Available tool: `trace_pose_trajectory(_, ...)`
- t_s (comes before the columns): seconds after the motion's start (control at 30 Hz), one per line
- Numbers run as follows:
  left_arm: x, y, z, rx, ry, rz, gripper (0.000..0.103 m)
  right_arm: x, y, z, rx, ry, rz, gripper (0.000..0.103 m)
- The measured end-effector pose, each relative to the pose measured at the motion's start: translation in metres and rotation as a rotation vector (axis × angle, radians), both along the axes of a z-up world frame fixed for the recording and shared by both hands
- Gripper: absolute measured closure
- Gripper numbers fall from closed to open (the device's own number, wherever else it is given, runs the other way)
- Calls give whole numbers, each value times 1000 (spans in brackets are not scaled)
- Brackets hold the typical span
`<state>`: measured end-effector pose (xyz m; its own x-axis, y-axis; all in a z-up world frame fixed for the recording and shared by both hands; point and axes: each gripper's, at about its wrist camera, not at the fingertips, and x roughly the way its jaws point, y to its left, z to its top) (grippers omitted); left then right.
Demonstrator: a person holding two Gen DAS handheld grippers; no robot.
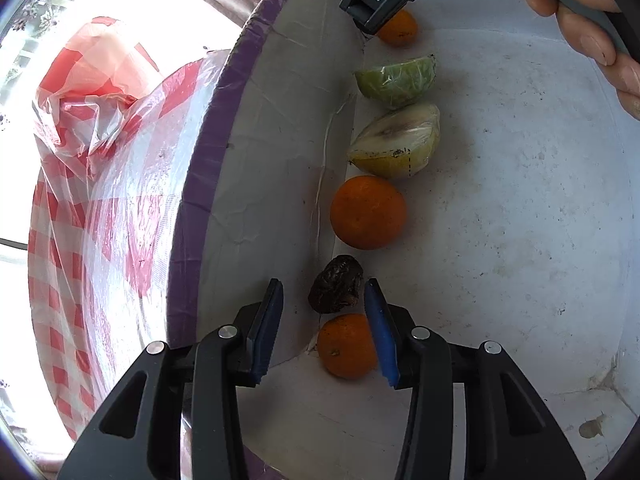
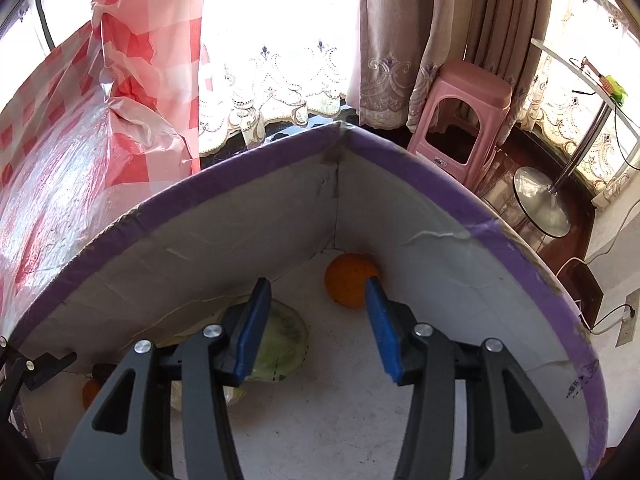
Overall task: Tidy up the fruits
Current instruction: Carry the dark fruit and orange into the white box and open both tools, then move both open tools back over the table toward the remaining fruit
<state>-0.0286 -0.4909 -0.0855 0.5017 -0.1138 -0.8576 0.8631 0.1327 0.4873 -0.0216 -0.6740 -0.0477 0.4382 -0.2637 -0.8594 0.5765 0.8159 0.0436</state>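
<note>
Along the purple-rimmed white cardboard box (image 1: 224, 128) wall lie three round oranges (image 1: 367, 212), two plastic-wrapped green fruit wedges (image 1: 396, 76) and one dark wrinkled fruit (image 1: 337, 284); the farthest orange is partly hidden. The left gripper (image 1: 326, 326) and right gripper (image 2: 318, 326) are both parted, gripping nothing.

Both claws are angled steeply downward with their jaws a bit apart and nothing pinched between the blue pads. Left claw (image 1: 324, 320) sits low by the box's left wall. Right claw (image 2: 320, 320) aims into the far corner. A bare hand (image 1: 592, 20) wraps the right claw's handle, fingers curled around it.
</note>
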Motion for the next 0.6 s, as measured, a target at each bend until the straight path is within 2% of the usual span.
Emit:
trace_pose_trajectory(0.17,-5,11,17,-43,-29,-18,49,-9,7,10,-8,-40,-12,44)
trace_pose_trajectory(0.27,-11,18,29,-91,-50,-25,42,-17,10,21,-23,-77,-26,42)
trace_pose_trajectory(0.33,-15,22,38,-131,-58,-32,34,-25,14,31,-35,-110,-43,39)
trace_pose_trajectory(0.5,-13,39,60,-223,-72,-11,33,-42,26,59,-92,-193,-75,38)
trace_pose_trajectory(0.6,-15,53,76,-280,-68,16,33,-48,37,75,-80,-232,-63,35)
